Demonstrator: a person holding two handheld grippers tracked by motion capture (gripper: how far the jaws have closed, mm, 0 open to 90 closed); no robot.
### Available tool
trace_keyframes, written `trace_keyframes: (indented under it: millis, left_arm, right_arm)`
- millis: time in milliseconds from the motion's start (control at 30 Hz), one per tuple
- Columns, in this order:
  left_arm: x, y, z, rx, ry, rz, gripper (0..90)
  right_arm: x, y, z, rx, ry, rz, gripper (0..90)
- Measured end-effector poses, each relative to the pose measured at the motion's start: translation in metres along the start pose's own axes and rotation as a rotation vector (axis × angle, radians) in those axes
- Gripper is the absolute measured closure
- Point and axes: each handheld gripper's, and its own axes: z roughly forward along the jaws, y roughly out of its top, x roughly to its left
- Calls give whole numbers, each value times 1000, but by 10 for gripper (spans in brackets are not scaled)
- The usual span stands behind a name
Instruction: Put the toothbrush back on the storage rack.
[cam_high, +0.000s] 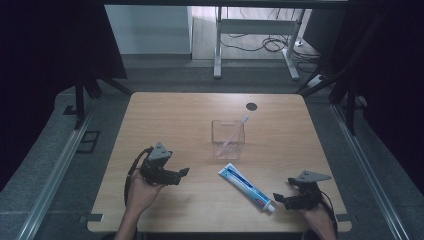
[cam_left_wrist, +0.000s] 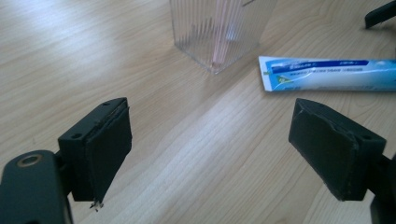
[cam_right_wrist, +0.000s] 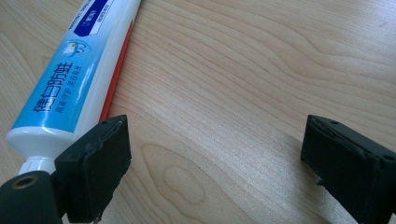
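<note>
I judged the step in hand to be picking up the white-and-blue plastic toothpaste tube (cam_high: 247, 187) so it could join the toothbrush in the holder. It lay flat on the pale wooden counter (cam_high: 280, 130), its white cap end just outside the left-hand jaw of my right gripper (cam_high: 280, 198), not between the two. Those jaws stood wide apart with only bare wood between them. To do this well, I reckoned I should slide that gripper sideways until the tube's firm shoulder near the cap sat centred in the gap, then close gently, since the soft body would likely squash or slip.

My left gripper (cam_high: 183, 173) also stood wide open and empty. Ahead of its jaws and to their right lay the flat crimped end of the tube (cam_left_wrist: 329, 74); ahead of their gap stood the clear ribbed plastic holder (cam_left_wrist: 217, 32), a pink-handled toothbrush (cam_high: 234, 133) leaning inside it. The holder looked light, so I thought a careless nudge could tip it, and the slanted brush took up part of the opening. A small dark round hole (cam_high: 251, 106) lay beyond, well clear.
</note>
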Motion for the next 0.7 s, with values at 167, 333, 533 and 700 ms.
trace_keyframes:
  millis: [167,333,533,700]
  left_arm:
    - [-2,-14,1,-6,8,3,135]
    - [-4,-25,5,13,22,18,135]
    - [-8,-36,9,25,4,20,135]
    - [-9,-46,12,51,14,11,134]
  right_arm:
    - [0,0,0,1,0,-1,86]
    - [1,0,0,1,0,-5,86]
    - [1,0,0,3,-1,-8,87]
    - [2,0,1,4,2,-10,90]
